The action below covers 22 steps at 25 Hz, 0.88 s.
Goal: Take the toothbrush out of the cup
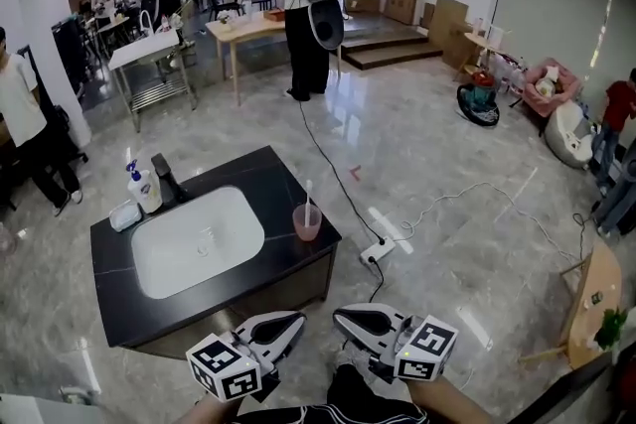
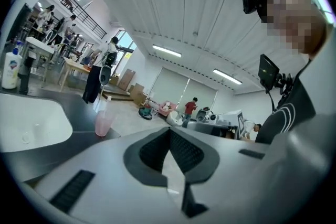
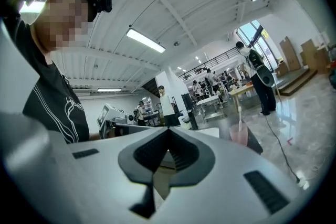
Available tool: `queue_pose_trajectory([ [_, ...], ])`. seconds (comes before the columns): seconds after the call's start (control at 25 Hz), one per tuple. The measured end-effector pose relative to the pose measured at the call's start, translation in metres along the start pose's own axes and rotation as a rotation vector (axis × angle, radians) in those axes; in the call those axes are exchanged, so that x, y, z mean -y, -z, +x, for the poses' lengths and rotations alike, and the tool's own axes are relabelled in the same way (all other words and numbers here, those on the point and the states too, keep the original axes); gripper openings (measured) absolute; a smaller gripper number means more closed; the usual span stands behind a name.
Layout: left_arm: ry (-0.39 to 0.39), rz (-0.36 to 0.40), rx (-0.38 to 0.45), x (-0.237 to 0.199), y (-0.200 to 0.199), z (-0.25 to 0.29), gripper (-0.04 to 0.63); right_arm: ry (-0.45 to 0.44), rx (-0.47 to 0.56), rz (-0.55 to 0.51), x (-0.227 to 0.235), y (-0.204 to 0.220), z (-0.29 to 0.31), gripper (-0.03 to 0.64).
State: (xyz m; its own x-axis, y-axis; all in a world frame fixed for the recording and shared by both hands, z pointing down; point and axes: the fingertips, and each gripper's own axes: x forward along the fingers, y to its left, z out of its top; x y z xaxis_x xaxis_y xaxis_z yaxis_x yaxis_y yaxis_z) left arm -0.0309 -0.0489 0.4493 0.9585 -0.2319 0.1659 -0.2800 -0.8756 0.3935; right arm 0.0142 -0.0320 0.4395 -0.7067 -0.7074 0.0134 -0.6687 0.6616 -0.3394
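Note:
A translucent pink cup (image 1: 307,222) stands upright at the right edge of the black counter (image 1: 268,184), beside the white sink (image 1: 196,241). A white toothbrush (image 1: 308,197) sticks up out of it. Both grippers hover below the counter's near edge, well short of the cup. My left gripper (image 1: 296,321) and right gripper (image 1: 343,316) are shut and empty, their tips close together. The left gripper view has the cup (image 2: 103,122) ahead at left of the closed left gripper (image 2: 169,131). In the right gripper view the cup (image 3: 239,135) is at right of the right gripper (image 3: 168,131).
A soap bottle (image 1: 146,189), a black faucet (image 1: 166,176) and a small dish (image 1: 125,214) sit at the counter's back left. A white power strip (image 1: 378,251) with a black cable lies on the marble floor right of the counter. People and tables stand far behind.

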Motion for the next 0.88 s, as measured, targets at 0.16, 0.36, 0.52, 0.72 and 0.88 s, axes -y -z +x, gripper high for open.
queue_pose_trajectory([
  [0.16,-0.043,-0.021,-0.014,-0.019,-0.011,0.033,0.005,-0.031,-0.019,0.024,0.038,-0.014,0.004,0.006],
  [0.36,-0.084,-0.034,-0.016,-0.036,-0.025,0.064,0.004,-0.066,-0.026,0.045,0.075,-0.029,0.008,0.006],
  [0.52,-0.119,-0.030,-0.005,-0.047,-0.039,0.079,0.005,-0.102,-0.031,0.044,0.095,-0.041,0.016,0.006],
  [0.72,-0.163,-0.022,0.017,-0.058,-0.052,0.089,0.005,-0.145,-0.031,0.033,0.114,-0.054,0.025,0.006],
  [0.88,-0.201,-0.033,0.036,-0.069,-0.056,0.090,0.005,-0.169,-0.038,0.023,0.125,-0.058,0.035,0.006],
])
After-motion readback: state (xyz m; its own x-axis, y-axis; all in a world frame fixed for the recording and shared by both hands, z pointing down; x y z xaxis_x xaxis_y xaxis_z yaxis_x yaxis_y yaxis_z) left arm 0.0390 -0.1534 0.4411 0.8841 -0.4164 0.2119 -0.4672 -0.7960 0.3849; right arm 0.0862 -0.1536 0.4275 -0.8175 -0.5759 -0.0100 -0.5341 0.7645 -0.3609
